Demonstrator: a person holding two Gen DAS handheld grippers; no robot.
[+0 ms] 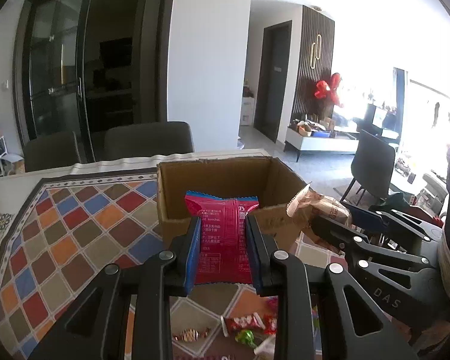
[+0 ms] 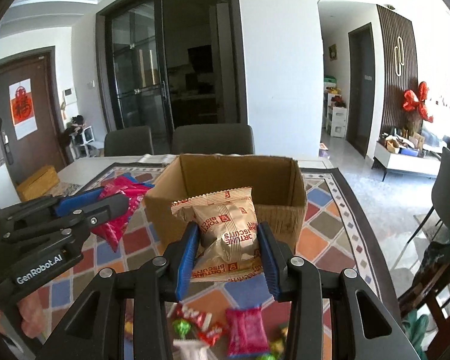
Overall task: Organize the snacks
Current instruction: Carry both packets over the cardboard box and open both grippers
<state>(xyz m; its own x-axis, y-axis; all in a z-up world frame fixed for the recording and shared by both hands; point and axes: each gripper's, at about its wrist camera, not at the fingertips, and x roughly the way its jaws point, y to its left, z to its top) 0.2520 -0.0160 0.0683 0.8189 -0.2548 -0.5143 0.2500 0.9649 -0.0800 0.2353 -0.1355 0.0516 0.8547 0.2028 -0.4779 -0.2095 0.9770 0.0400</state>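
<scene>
My left gripper (image 1: 223, 225) is shut on a flat pink snack packet (image 1: 222, 237), held above the table just in front of an open cardboard box (image 1: 264, 225). My right gripper (image 2: 228, 234) is shut on a tan Fortune Biscuits packet (image 2: 228, 234), also raised before the same cardboard box (image 2: 280, 219). From the left wrist view the right gripper (image 1: 315, 219) and its tan packet (image 1: 321, 210) are at the right. From the right wrist view the left gripper (image 2: 117, 207) with the pink packet (image 2: 117, 225) is at the left. The box interior that shows looks bare.
Loose wrapped candies (image 1: 246, 327) and a small pink packet (image 2: 246, 330) lie on the chequered tablecloth (image 1: 75, 240) below the grippers. Two dark chairs (image 2: 213, 139) stand behind the table. Another chair (image 1: 372, 165) stands at the right, on the floor.
</scene>
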